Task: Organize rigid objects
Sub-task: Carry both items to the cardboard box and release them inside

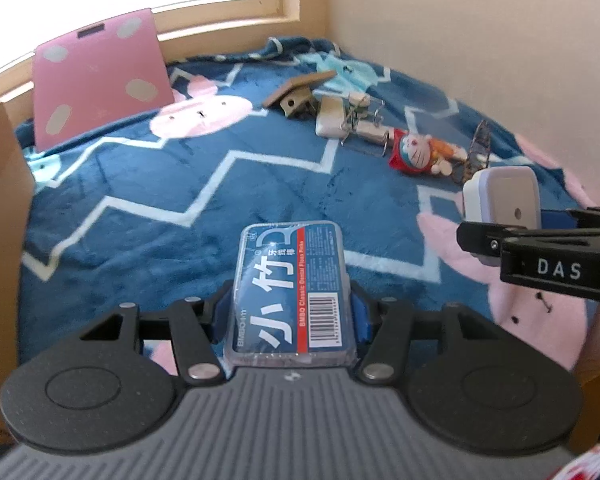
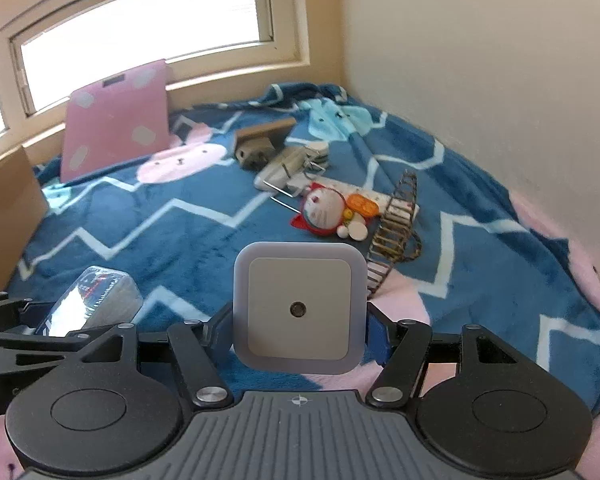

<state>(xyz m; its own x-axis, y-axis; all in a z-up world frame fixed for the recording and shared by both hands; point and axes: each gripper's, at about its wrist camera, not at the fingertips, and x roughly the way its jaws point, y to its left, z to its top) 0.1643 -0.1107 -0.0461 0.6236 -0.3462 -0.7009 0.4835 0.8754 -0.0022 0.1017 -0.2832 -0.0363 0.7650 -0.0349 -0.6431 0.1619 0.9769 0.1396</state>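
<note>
Above blue blanket [image 1: 140, 184], left tongs [image 1: 292, 312] gripping floss box [image 1: 290, 284], right tongs [image 2: 300, 328] gripping night light [image 2: 300, 306]

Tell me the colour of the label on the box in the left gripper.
Blue with a red stripe, white lettering; floss pick box, left wrist view.

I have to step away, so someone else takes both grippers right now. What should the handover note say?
Left gripper: shut on the blue floss pick box, held above the blanket.
Right gripper: shut on the white square night light, also in the air.
Still on the blanket near the wall: wooden birdhouse, metal clips, cat doll, small ladder. A pink board leans at the window.
Done: both items picked up. Left: place them, then sort the rest.
</note>
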